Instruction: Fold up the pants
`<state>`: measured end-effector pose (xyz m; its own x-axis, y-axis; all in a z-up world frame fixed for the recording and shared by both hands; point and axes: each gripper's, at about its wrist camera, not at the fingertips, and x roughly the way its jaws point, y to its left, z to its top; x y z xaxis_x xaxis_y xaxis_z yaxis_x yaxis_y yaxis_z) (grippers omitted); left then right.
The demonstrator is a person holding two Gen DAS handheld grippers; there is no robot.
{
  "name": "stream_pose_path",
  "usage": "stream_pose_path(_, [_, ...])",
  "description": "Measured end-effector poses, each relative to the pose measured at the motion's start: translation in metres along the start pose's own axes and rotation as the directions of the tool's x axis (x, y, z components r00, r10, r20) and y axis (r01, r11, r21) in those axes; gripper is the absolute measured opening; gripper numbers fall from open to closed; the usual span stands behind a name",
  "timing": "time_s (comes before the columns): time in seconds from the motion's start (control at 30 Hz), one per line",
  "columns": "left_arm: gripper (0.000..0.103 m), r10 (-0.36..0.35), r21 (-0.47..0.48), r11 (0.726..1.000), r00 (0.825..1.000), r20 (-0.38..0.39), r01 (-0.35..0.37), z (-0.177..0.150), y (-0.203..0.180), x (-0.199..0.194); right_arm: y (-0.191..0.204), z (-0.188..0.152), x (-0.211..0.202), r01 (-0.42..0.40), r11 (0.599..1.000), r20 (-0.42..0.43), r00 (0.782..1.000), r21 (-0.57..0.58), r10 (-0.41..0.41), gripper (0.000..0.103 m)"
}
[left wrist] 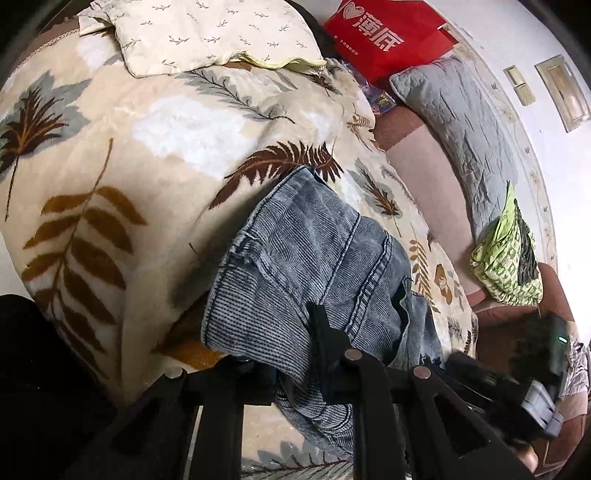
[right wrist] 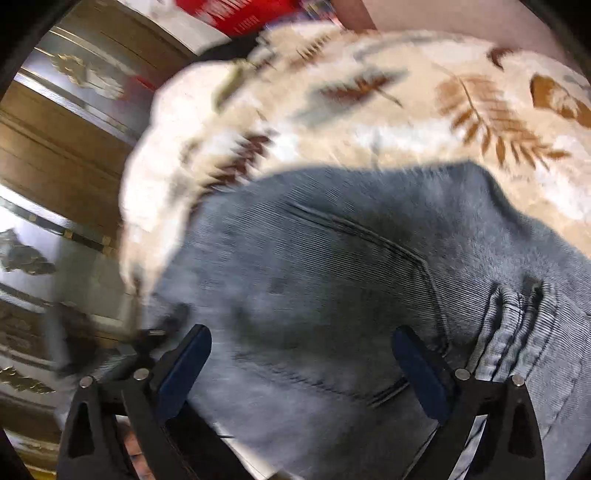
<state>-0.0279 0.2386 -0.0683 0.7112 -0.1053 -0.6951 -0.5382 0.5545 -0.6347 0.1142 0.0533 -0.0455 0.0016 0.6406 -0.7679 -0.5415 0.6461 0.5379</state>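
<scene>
1. On the bed, over a cream blanket (left wrist: 155,155) printed with brown and grey leaves, lies a pair of grey-blue washed jeans (left wrist: 306,258), bunched and partly doubled over, with one ribbed hem end turned toward the left wrist camera.

2. The left claw (left wrist: 295,373) is pinching the jeans: denim passes between its black fingers near the bottom of its view, and the cloth rises from that grip, apparently so a layer can be lifted and carried across for a fold.

3. The right claw (right wrist: 301,365) is spread wide, its dark blue pads (right wrist: 186,365) well apart, with the jeans (right wrist: 332,280) lying beneath and between them. It grips nothing; it looks set to come down on the fabric near a seam. This view is motion-blurred, so whether the pads touch the cloth cannot be told.

4. Toward the head of the bed sit a leaf-print pillow (left wrist: 207,33), a red bag (left wrist: 388,40), a grey quilted pillow (left wrist: 461,125) and a green patterned bag (left wrist: 506,262), all well apart from the jeans, leaving the blanket as the working surface.

5. Judging by the rumpled layers, the folding is partway along, not finished.
</scene>
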Motion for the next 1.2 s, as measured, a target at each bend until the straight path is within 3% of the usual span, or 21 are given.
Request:
stream_pose_path(0.07, [0.016,0.007,-0.002,1.0,1.0,0.003,-0.007,0.0,-0.001,0.0,0.002,-0.011,-0.001,-0.043,0.999,0.01,0.999,-0.003,0.043,0.1])
stream_pose_path(0.13, [0.016,0.005,0.002,1.0,1.0,0.002,-0.005,0.0,-0.003,0.0,-0.012,-0.022,0.034,-0.05,0.998,-0.129,0.99,0.037,0.054,0.1])
stream_pose_path(0.23, [0.016,0.021,0.045,0.999,0.999,0.033,-0.022,-0.001,-0.015,-0.008,-0.009,-0.024,0.018,-0.075,0.997,-0.07,0.995,0.034,0.077,0.1])
stream_pose_path(0.33, [0.015,0.026,0.113,0.993,0.996,0.08,-0.035,-0.003,-0.039,-0.017,-0.019,-0.028,-0.036,-0.103,0.992,0.077,0.992,0.069,0.098,0.1])
stream_pose_path(0.4, [0.015,0.025,0.203,0.978,0.992,0.122,-0.05,-0.008,-0.064,-0.025,-0.041,-0.042,-0.079,-0.115,0.988,0.189,0.977,0.107,0.093,0.1])
stream_pose_path(0.5, [0.014,0.011,0.327,0.943,0.986,0.166,-0.065,-0.019,-0.105,-0.033,-0.088,-0.076,-0.136,-0.067,0.977,0.315,0.949,0.2,0.001,0.1])
stream_pose_path(0.57, [0.013,-0.012,0.417,0.906,0.983,0.186,-0.067,-0.032,-0.136,-0.037,-0.124,-0.105,-0.168,-0.034,0.958,0.382,0.921,0.284,-0.081,0.1])
stream_pose_path(0.67, [0.013,-0.062,0.551,0.833,0.981,0.185,-0.051,-0.063,-0.184,-0.039,-0.172,-0.137,-0.202,-0.051,0.92,0.441,0.887,0.389,-0.137,0.1])
stream_pose_path(0.77, [0.012,-0.111,0.677,0.735,0.981,0.156,-0.025,-0.104,-0.23,-0.034,-0.21,-0.159,-0.221,-0.074,0.888,0.475,0.863,0.453,-0.17,0.1])
stream_pose_path(0.87, [0.011,-0.121,0.77,0.638,0.991,0.065,0.028,-0.151,-0.27,-0.013,-0.237,-0.183,-0.23,-0.118,0.859,0.503,0.846,0.499,-0.176,0.1])
stream_pose_path(0.93, [0.012,-0.069,0.819,0.571,0.997,-0.027,0.061,-0.189,-0.288,0.019,-0.245,-0.195,-0.232,-0.138,0.843,0.513,0.84,0.519,-0.178,0.1])
stream_pose_path(1.0, [0.014,0.022,0.837,0.537,0.99,-0.137,0.104,-0.223,-0.291,0.058,-0.256,-0.204,-0.233,-0.147,0.832,0.512,0.84,0.535,-0.181,0.1])
stream_pose_path(1.03, [0.022,0.071,0.847,0.518,0.981,-0.181,0.118,-0.234,-0.29,0.073,-0.259,-0.208,-0.236,-0.15,0.827,0.513,0.838,0.542,-0.184,0.1])
stream_pose_path(1.07, [0.024,0.19,0.865,0.471,0.938,-0.288,0.171,-0.255,-0.285,0.101,-0.264,-0.212,-0.237,-0.154,0.82,0.516,0.835,0.551,-0.19,0.1])
stream_pose_path(1.1, [0.024,0.211,0.874,0.452,0.931,-0.298,0.177,-0.263,-0.281,0.104,-0.266,-0.214,-0.235,-0.155,0.813,0.513,0.836,0.561,-0.195,0.1])
stream_pose_path(1.13, [0.03,0.177,0.88,0.44,0.943,-0.281,0.18,-0.264,-0.281,0.098,-0.271,-0.216,-0.234,-0.157,0.805,0.508,0.839,0.572,-0.197,0.1])
stream_pose_path(1.17, [0.045,0.14,0.873,0.441,0.944,-0.298,0.21,-0.26,-0.281,0.086,-0.274,-0.218,-0.234,-0.16,0.8,0.504,0.841,0.579,-0.197,0.1])
stream_pose_path(1.2, [0.051,0.117,0.849,0.463,0.932,-0.343,0.255,-0.253,-0.281,0.075,-0.275,-0.219,-0.234,-0.159,0.798,0.503,0.841,0.582,-0.199,0.1])
